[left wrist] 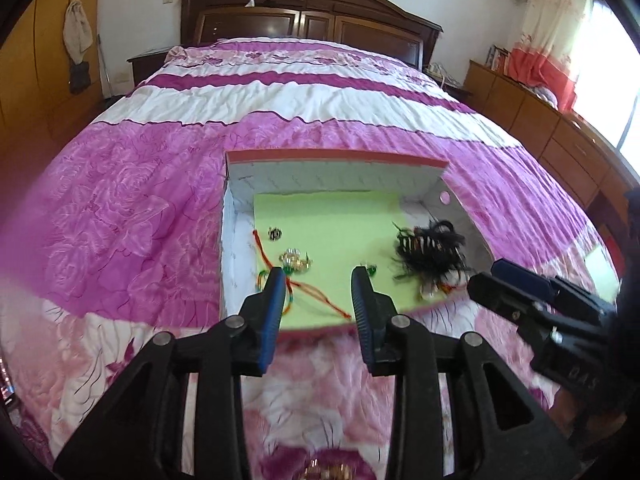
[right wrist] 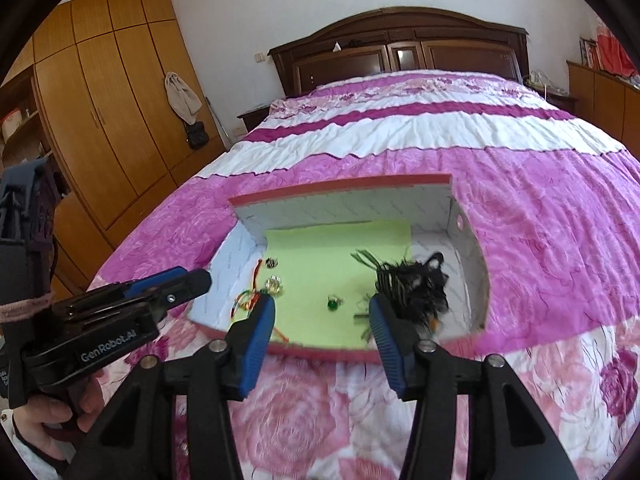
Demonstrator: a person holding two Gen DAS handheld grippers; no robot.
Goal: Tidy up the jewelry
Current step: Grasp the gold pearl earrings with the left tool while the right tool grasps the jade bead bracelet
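A shallow white box (left wrist: 336, 172) (right wrist: 344, 204) with a red rim and a light green liner lies on the bed. In it lie a red cord bracelet with beads (left wrist: 296, 280) (right wrist: 250, 298), a sparkly brooch (left wrist: 294, 260) (right wrist: 275, 283), a small round piece (left wrist: 275, 233) (right wrist: 271, 263), a green ring (left wrist: 370, 269) (right wrist: 333, 303) and a black feathered hair clip (left wrist: 432, 252) (right wrist: 412, 284). My left gripper (left wrist: 320, 276) is open and empty at the box's near edge. My right gripper (right wrist: 322, 308) is open and empty at the same edge.
The box sits on a pink and white floral bedspread (left wrist: 140, 208) (right wrist: 560, 220). A dark wooden headboard (left wrist: 308, 20) stands at the far end. A wardrobe (right wrist: 112, 100) is on the left, a low cabinet (left wrist: 532, 120) on the right.
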